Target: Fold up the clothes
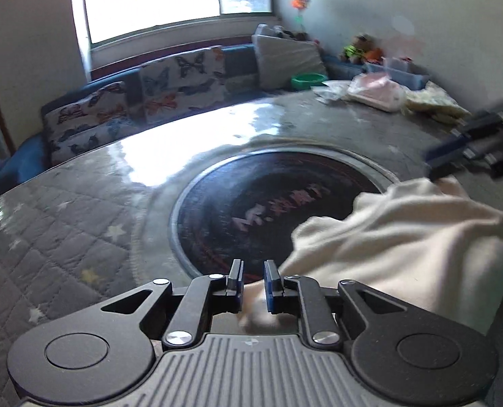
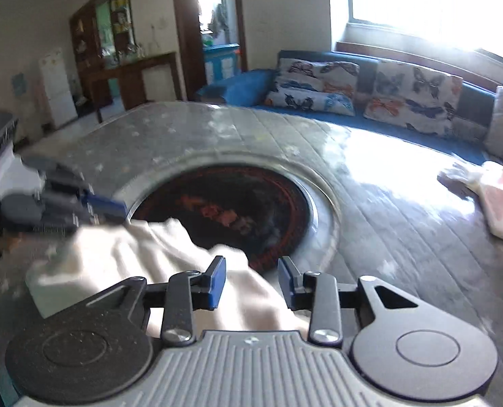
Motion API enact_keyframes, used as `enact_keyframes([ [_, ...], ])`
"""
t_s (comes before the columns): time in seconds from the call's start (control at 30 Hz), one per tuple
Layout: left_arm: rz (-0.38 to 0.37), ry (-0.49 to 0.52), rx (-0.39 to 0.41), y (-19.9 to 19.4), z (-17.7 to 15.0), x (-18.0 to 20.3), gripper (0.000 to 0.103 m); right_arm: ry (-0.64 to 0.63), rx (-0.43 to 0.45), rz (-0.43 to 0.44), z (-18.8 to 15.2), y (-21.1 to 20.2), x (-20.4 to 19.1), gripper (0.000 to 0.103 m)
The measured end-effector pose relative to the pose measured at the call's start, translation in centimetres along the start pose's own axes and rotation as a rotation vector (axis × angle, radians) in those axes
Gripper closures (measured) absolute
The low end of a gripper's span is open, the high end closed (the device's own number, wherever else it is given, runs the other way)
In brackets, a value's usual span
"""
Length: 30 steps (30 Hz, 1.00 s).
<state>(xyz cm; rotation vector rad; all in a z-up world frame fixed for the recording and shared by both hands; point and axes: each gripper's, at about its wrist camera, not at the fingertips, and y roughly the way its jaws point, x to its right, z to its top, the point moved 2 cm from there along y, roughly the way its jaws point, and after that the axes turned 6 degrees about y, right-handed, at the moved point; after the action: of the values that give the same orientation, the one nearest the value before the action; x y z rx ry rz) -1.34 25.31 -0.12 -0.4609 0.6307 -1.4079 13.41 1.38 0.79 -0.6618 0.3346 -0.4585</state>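
left tool (image 1: 253, 279): pads slightly apart, cream garment (image 1: 404, 237) below, not pinched | right tool (image 2: 251, 283): jaws wider, cloth beneath, loose | garment: rumpled on worktop (image 1: 81, 224), overlapping dark round inset (image 1: 251, 203), likely just laid down for folding | left view only: pink clothes pile (image 1: 376, 91) | right view only: doorway (image 2: 217, 23)

Cream garment (image 1: 404, 237) beside dark round inset (image 1: 278, 210)

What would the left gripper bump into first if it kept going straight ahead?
Probably the black round plate set into the table. The left gripper points down at it; the cream cloth lies just to its right.
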Motion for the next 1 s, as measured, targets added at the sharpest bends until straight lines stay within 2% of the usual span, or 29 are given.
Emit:
enact_keyframes([
  [0.13, -0.04, -0.115, 0.024, -2.0, -0.2, -0.9, 0.083, 0.055, -0.026, -0.022, -2.2, -1.1, 0.8, 0.07],
  [0.2, -0.062, -0.147, 0.026, -3.1, -0.5, -0.7, 0.071, 0.089, -0.015, -0.024, -3.0, -1.7, 1.2, 0.071],
  [0.23, -0.061, -0.16, 0.022, -3.4, -0.6, -0.6, 0.069, 0.115, -0.001, -0.023, -3.2, -2.2, 1.5, 0.071],
  [0.37, -0.061, -0.234, 0.012, -4.2, -1.5, -0.7, 0.068, 0.2, 0.053, -0.046, -3.6, -3.5, 2.8, 0.07],
  [0.5, -0.067, -0.294, 0.007, -4.3, -2.3, -0.8, 0.068, 0.273, 0.045, -0.062, -3.9, -2.9, 4.1, 0.073],
  [0.53, -0.068, -0.305, 0.007, -4.3, -2.5, -0.8, 0.068, 0.275, 0.043, -0.061, -3.9, -2.8, 4.2, 0.079],
  [0.63, -0.067, -0.332, 0.003, -4.2, -2.7, -0.9, 0.068, 0.265, 0.033, -0.071, -4.1, -2.0, 3.9, 0.087],
  [0.83, -0.076, -0.379, -0.011, -3.4, -3.0, -1.5, 0.066, 0.264, 0.03, -0.101, -4.3, -1.7, 3.6, 0.088],
  [0.93, -0.11, -0.388, -0.004, -3.0, -3.0, -1.5, 0.069, 0.265, 0.024, -0.1, -4.4, -1.6, 3.6, 0.088],
  [1.0, -0.134, -0.386, 0.003, -2.8, -2.9, -1.5, 0.09, 0.264, 0.028, -0.096, -4.4, -1.5, 3.4, 0.09],
])
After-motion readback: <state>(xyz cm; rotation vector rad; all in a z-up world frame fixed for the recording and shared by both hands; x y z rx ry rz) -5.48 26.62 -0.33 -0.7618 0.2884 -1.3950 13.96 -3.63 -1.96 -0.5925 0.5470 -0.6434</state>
